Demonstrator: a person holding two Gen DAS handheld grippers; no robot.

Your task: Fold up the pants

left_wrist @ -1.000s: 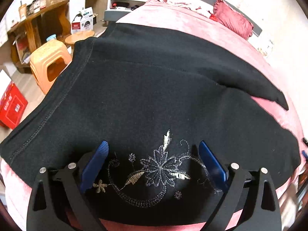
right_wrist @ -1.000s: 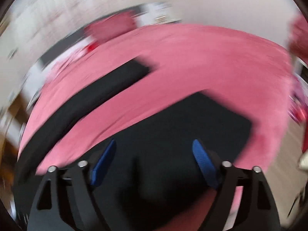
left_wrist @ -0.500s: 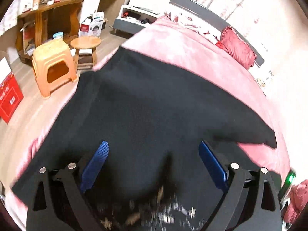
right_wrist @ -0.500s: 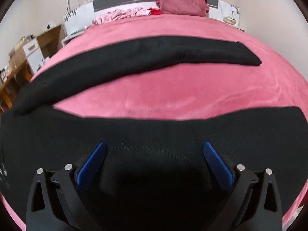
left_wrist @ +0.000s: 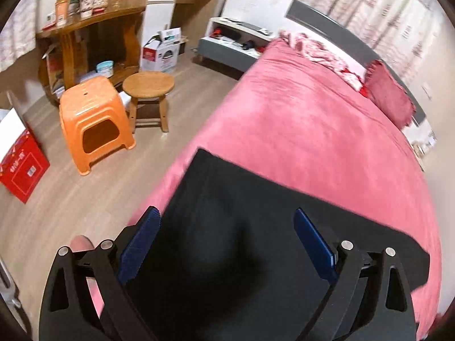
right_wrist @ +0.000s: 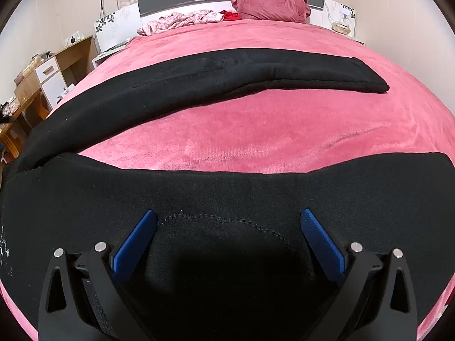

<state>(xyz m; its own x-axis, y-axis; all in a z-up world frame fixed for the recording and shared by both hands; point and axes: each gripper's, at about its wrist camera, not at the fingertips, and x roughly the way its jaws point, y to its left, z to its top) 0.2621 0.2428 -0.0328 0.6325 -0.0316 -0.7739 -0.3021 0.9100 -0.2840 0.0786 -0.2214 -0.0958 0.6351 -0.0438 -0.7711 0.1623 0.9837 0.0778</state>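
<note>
Black fleece pants (right_wrist: 227, 187) lie flat on the pink plush bedspread (right_wrist: 256, 130), legs splayed toward three o'clock. Left gripper (left_wrist: 227, 238) and right gripper (right_wrist: 227, 236) gape wide, empty. Orange plastic stool (left_wrist: 93, 119) at ten o'clock.

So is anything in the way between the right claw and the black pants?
No, nothing visible. The right claw is open right over the pants, with only black cloth between its fingers. The bed beyond is bare pink.
</note>
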